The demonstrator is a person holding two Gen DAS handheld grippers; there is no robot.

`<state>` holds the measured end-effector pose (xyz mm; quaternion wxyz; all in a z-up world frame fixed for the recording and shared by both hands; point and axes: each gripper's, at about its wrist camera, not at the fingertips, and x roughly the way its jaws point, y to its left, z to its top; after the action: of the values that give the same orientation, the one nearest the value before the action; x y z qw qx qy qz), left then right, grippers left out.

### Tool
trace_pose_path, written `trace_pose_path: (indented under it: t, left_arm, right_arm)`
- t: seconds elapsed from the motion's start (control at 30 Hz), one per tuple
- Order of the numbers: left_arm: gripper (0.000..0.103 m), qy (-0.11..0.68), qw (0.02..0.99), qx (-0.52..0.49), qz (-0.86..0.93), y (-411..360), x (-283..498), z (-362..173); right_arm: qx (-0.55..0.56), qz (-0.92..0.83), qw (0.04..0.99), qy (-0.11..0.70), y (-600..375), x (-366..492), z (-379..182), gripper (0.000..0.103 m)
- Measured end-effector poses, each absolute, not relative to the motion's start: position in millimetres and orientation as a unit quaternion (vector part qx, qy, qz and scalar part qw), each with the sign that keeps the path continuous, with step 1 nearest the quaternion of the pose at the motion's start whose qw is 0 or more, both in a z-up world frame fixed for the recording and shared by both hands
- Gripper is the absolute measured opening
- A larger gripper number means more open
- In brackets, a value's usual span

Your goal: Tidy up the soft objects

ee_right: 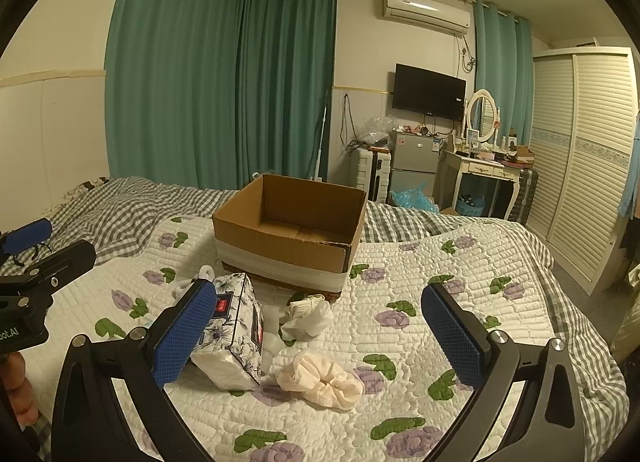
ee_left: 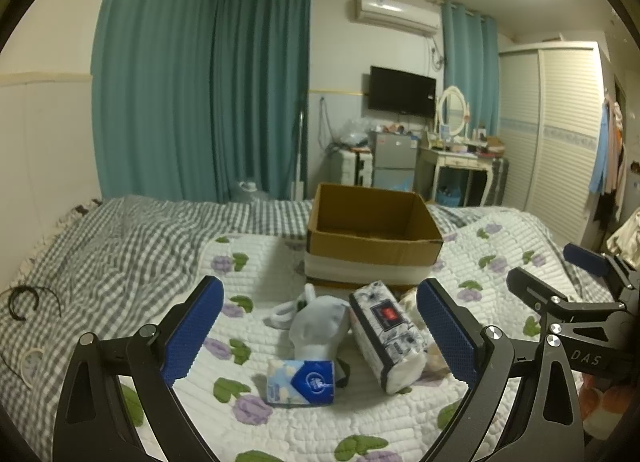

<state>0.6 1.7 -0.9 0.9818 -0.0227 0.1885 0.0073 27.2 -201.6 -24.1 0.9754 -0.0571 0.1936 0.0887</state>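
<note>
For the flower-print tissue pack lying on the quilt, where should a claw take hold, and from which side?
Grip the flower-print tissue pack across its narrow width near the middle, coming down from above. It lies flat on the quilt with long sides exposed; the ends are too far apart. The open left claw already hangs over that pile, so it seems the better placed.

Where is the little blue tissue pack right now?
In the left wrist view, the little blue tissue pack lies on the flowered quilt, low in the middle, just in front of the grey sock.
</note>
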Motion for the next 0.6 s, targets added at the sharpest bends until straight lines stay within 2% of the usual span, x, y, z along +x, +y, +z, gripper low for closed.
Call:
trace_pose_path:
  t: [0.6]
  left_arm:
    - [0.099, 0.188, 0.982, -0.022, 0.007, 3.8, 2.1, -1.1]
  right_arm:
    - [-0.056, 0.094, 0.974, 0.199, -200.8, 27.4, -26.0, 0.103]
